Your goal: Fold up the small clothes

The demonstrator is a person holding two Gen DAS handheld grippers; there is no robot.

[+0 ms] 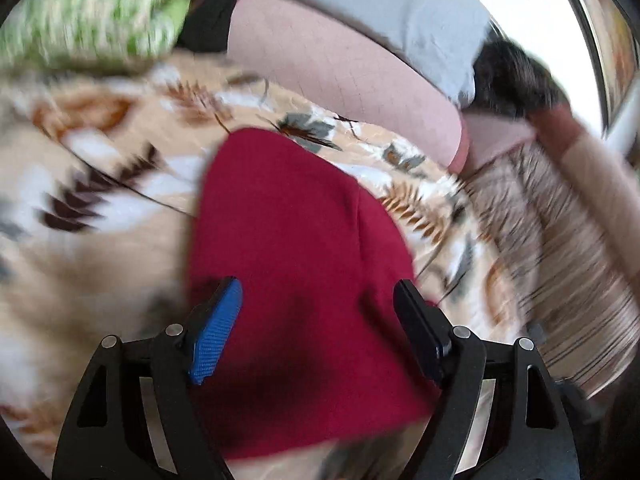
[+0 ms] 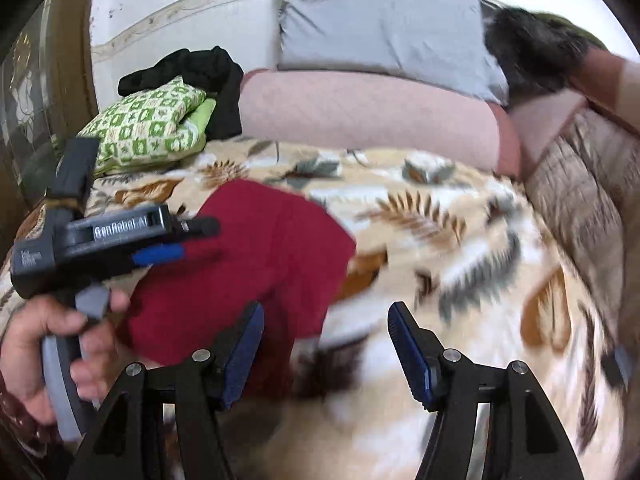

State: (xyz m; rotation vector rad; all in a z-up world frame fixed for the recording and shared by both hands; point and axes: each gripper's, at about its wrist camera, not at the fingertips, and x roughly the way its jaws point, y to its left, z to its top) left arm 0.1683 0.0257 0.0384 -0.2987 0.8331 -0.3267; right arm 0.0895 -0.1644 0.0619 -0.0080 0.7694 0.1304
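We see a dark red garment (image 1: 296, 264) lying flat on a leaf-patterned blanket (image 1: 120, 184). Our left gripper (image 1: 318, 300) hovers over its near end, jaws open and empty. Our right gripper (image 2: 326, 328) hangs at the cloth's 4 o'clock edge, jaws open too. The fabric looks light and limp; we would pinch corners.

soft daylight, glare top right — motion blur, fisheye-warped edges
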